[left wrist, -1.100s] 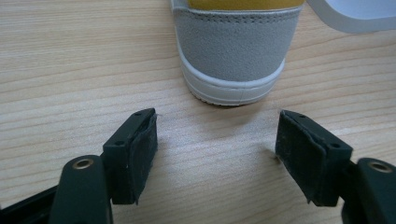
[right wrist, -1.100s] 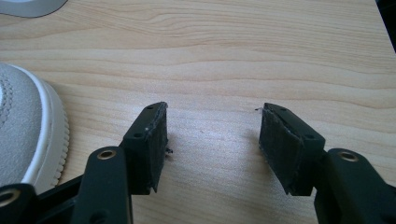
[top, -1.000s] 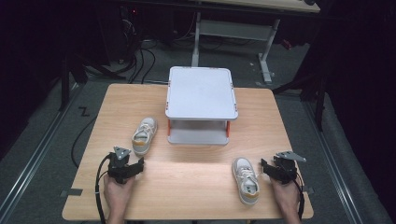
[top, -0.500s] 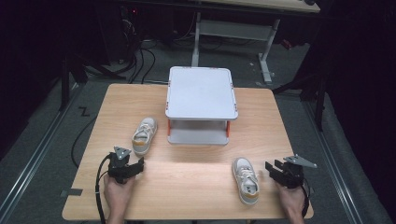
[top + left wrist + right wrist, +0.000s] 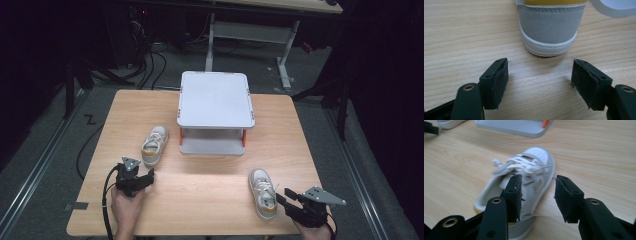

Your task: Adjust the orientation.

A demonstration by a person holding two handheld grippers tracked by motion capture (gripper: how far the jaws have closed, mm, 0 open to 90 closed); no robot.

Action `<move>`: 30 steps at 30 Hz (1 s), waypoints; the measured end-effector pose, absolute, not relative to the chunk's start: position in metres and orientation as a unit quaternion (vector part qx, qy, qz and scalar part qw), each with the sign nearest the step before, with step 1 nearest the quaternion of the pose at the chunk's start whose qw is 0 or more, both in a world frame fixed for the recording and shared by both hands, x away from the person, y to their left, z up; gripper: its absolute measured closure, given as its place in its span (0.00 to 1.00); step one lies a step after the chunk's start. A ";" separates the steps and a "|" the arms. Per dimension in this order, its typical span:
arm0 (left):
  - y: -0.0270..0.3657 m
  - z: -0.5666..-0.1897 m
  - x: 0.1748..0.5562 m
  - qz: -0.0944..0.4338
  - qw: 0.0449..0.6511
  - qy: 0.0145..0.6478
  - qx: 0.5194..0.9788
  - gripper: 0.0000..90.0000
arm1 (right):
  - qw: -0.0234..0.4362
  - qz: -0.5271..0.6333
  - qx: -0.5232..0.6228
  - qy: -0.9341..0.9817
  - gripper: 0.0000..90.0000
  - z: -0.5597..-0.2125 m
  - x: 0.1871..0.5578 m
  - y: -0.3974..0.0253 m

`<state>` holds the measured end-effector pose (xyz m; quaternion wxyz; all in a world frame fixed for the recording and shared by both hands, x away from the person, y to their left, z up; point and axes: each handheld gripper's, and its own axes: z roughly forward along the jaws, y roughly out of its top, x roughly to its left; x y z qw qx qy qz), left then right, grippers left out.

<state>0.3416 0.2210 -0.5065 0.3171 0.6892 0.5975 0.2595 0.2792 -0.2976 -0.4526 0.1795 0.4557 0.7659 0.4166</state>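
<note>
The left gripper (image 5: pixel 145 178) sits at the lower left of the high view, jaws spread wide with nothing between them, aimed at the heel of the left shoe (image 5: pixel 154 145). In the left gripper view that grey heel (image 5: pixel 549 27) lies just beyond the fingertips, centred in the gap and not yet touched. To take it cleanly, I'd say slide straight ahead so the pads straddle the heel, then close low on the firm back rather than the soft collar.

Moving toward the middle: the white two-tier shelf (image 5: pixel 216 100) stands at frame centre, its lower tray just right of that shoe's toe. Bare wood (image 5: pixel 200 192) stretches between the two grippers, so there's good room to swing.

Over at lower right, the right shoe (image 5: pixel 263 192) lies toe toward the shelf, and the right gripper (image 5: pixel 285 199) comes at it from the side, jaws apart. In the right gripper view the shoe (image 5: pixel 524 185) is blurred, so I can't tell whether a pad already grazes the upper; it looks like the jaws are lining up over the shoe's side wall. The table's front edge (image 5: pixel 200 234) is near this shoe, so lift up and forward, never back toward the person.
</note>
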 end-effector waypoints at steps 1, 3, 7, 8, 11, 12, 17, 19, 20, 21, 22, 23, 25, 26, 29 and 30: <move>0.221 -0.507 0.342 0.259 0.317 0.597 0.689 0.33 | 0.174 0.414 0.458 0.767 0.64 -0.454 0.281 -0.294; 0.221 -0.506 0.342 0.259 0.317 0.598 0.689 0.33 | 0.168 0.412 0.461 0.768 0.64 -0.458 0.286 -0.289; 0.221 -0.506 0.342 0.259 0.317 0.598 0.689 0.33 | 0.173 0.401 0.462 0.772 0.66 -0.462 0.293 -0.279; 0.221 -0.506 0.342 0.259 0.317 0.598 0.689 0.33 | 0.179 0.396 0.462 0.773 0.67 -0.463 0.295 -0.277; 0.221 -0.506 0.342 0.259 0.318 0.598 0.689 0.33 | 0.193 0.390 0.465 0.771 0.77 -0.462 0.295 -0.275; 0.221 -0.506 0.342 0.259 0.317 0.599 0.689 0.33 | 0.199 0.390 0.462 0.771 0.78 -0.462 0.294 -0.274; 0.222 -0.506 0.342 0.258 0.319 0.598 0.688 0.33 | 0.222 0.373 0.459 0.775 0.81 -0.461 0.290 -0.267; 0.222 -0.506 0.342 0.258 0.319 0.598 0.688 0.33 | 0.228 0.373 0.461 0.772 0.83 -0.460 0.289 -0.267; 0.222 -0.506 0.342 0.258 0.319 0.598 0.688 0.33 | 0.231 0.373 0.463 0.770 0.83 -0.460 0.289 -0.267; 0.222 -0.506 0.342 0.258 0.319 0.598 0.689 0.33 | 0.234 0.372 0.463 0.769 0.84 -0.460 0.288 -0.267; 0.221 -0.506 0.342 0.258 0.319 0.598 0.689 0.33 | 0.239 0.371 0.463 0.769 0.85 -0.460 0.287 -0.267; 0.222 -0.506 0.342 0.258 0.319 0.598 0.689 0.33 | 0.243 0.370 0.463 0.768 0.86 -0.460 0.287 -0.266; 0.222 -0.506 0.342 0.258 0.319 0.598 0.689 0.33 | 0.245 0.370 0.464 0.767 0.87 -0.459 0.287 -0.266; 0.222 -0.506 0.342 0.258 0.319 0.598 0.689 0.33 | 0.248 0.368 0.464 0.766 0.87 -0.459 0.287 -0.266; 0.221 -0.506 0.342 0.258 0.318 0.598 0.689 0.33 | 0.257 0.367 0.464 0.764 0.89 -0.458 0.286 -0.267; 0.222 -0.506 0.342 0.258 0.319 0.598 0.689 0.33 | 0.259 0.367 0.465 0.763 0.89 -0.458 0.286 -0.267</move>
